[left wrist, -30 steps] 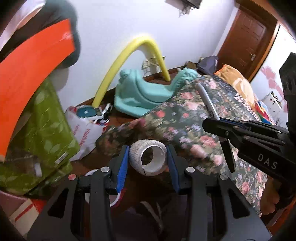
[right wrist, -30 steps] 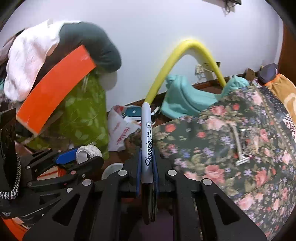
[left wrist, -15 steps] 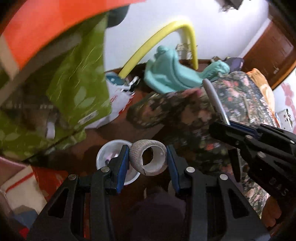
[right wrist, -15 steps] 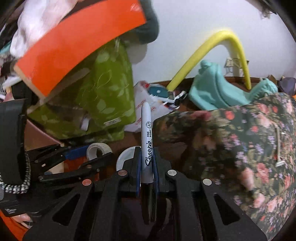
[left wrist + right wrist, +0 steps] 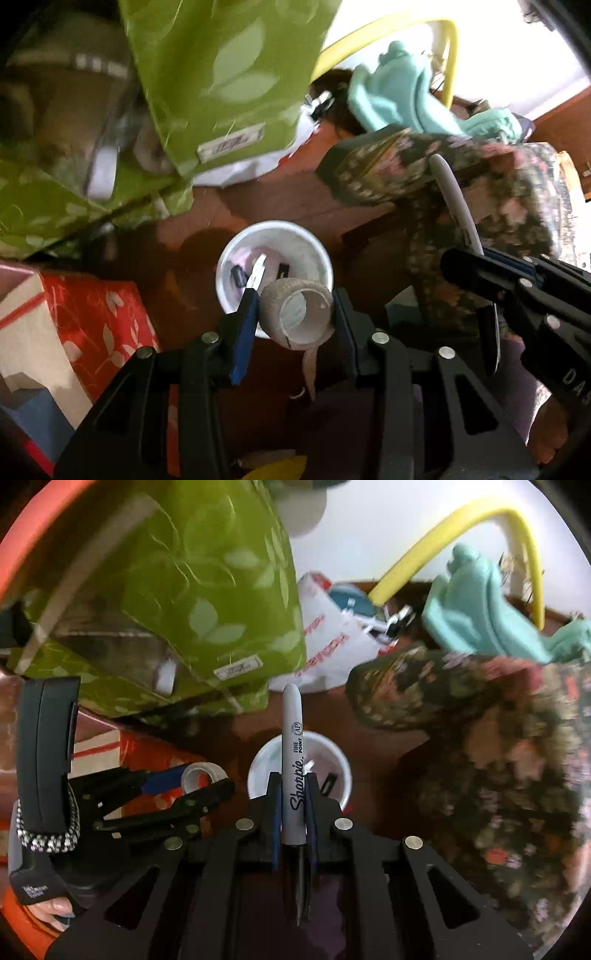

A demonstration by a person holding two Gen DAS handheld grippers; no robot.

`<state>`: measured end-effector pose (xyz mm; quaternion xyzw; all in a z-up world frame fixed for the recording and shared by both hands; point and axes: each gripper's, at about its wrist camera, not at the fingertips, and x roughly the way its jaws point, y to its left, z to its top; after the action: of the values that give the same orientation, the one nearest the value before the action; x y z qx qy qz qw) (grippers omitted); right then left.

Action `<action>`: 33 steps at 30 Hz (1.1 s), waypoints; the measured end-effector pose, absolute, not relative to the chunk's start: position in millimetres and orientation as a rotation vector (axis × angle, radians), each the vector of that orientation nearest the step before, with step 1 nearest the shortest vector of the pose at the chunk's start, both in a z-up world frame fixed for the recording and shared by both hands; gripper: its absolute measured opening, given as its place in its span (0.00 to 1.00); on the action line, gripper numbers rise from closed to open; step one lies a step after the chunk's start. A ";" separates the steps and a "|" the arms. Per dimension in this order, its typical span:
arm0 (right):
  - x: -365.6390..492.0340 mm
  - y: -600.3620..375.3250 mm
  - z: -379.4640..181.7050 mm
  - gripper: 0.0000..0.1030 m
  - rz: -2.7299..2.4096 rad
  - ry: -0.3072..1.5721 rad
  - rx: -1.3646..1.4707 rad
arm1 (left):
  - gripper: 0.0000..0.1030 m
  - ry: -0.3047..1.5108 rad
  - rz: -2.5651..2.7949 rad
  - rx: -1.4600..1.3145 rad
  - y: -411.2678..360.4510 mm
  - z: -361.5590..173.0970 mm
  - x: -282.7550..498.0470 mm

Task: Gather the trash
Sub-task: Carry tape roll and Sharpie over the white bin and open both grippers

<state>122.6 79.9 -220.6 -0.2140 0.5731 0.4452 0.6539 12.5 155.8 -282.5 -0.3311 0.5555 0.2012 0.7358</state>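
The white cup (image 5: 275,266) stands on the brown floor (image 5: 192,258), and everything else is placed from it. Inside it lie a few small bits of rubbish, one dark and one pale and pointed; what they are is too blurred to tell.

Just over the near rim of the cup, the left gripper (image 5: 295,314) pinches a roll of beige tape (image 5: 297,314) between its blue pads, its jaws partly apart and pressed to the roll's sides. A loose tail of tape hangs below the roll.

In the right wrist view the right gripper (image 5: 293,805) clamps a grey marker (image 5: 293,760), jaws nearly together, the barrel standing up across the cup's mouth. It reads "Sharpie" in black script, with "FINE POINT" and an "AP" seal above.

In the left wrist view, "DAS" shows on the black body of the right gripper, cut off at the frame's edge.

Left of the cup sits a red box with a pale leaf print (image 5: 92,325). Beyond the cup hangs a green leaf-patterned bag (image 5: 177,590) with a small label, unreadable. Behind that lies a white plastic bag (image 5: 328,642) with red lettering, smeared. Right of the cup spreads a dark floral fabric (image 5: 480,746), blurred.
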 end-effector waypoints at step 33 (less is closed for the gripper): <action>134.2 66.0 -207.8 0.24 0.958 1.341 -0.449 | 0.49 1.244 0.424 -0.744 150.9 -272.3 23.3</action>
<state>134.2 66.0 -207.8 -0.1980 0.5919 0.4227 0.6571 23.3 150.9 -272.3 -0.3375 0.5645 0.1924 0.7283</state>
